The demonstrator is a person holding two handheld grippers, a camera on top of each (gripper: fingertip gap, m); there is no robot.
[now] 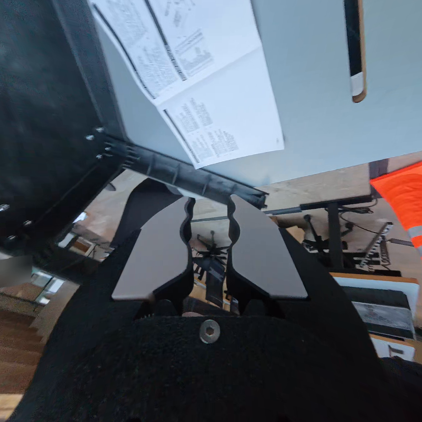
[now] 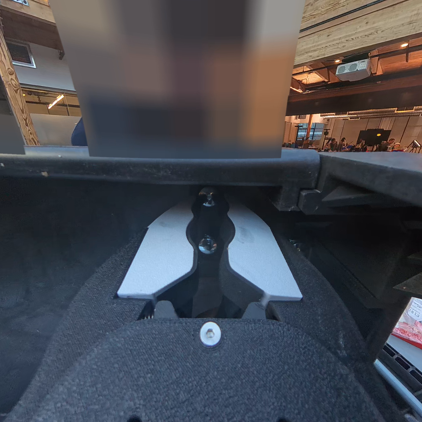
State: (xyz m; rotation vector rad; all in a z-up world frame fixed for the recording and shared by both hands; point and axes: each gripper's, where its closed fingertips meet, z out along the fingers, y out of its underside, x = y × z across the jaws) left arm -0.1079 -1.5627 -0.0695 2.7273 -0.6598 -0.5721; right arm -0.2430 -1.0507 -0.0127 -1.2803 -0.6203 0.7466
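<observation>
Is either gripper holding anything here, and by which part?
Left gripper: open, holding nothing, tips near the black rail. Right gripper: a black part with rivets sits between its fingers; grip unclear.

White printed sheets (image 1: 217, 91) on a grey tabletop (image 1: 319, 114); black case (image 1: 45, 114); orange cloth (image 1: 404, 201) (grey-striped).

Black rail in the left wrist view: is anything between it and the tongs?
Nothing visible. The left tongs are open, their tips right at the lower edge of the black rail, with no object between.
</observation>
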